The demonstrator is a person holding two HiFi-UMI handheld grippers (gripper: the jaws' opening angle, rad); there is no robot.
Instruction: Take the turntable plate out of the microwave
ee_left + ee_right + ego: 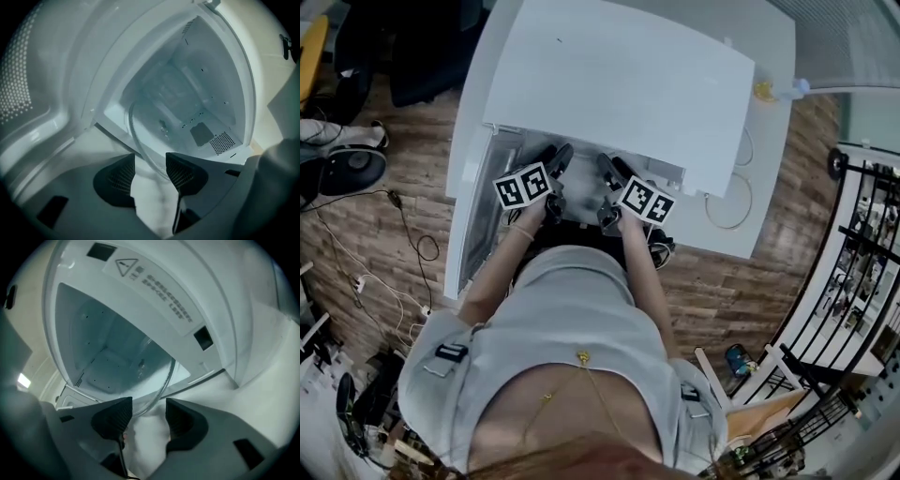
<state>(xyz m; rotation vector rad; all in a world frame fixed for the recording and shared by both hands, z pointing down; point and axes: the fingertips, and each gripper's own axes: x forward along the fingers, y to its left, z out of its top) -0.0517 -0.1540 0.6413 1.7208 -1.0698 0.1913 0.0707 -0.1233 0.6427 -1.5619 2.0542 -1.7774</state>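
Observation:
The white microwave (pixel 619 84) stands with its door (pixel 478 216) swung out to the left. The clear glass turntable plate (pixel 133 124) reaches from the cavity (pixel 206 93) out toward me. Its rim runs between the pads of my left gripper (pixel 150 164), close to the right pad, and the pads stand apart from it. My right gripper (pixel 149 408) also straddles the plate (pixel 151 380) rim near its left pad, jaws wide apart and not pressing. In the head view the left gripper (pixel 558 159) and right gripper (pixel 607 167) sit side by side at the opening.
The microwave sits on a white table (pixel 769 56) with a looped cord (pixel 727 202) at its right. A black metal rack (pixel 862 262) stands to the right and cables (pixel 403 244) lie on the wooden floor at left. A warning label (pixel 154 280) marks the microwave's front frame.

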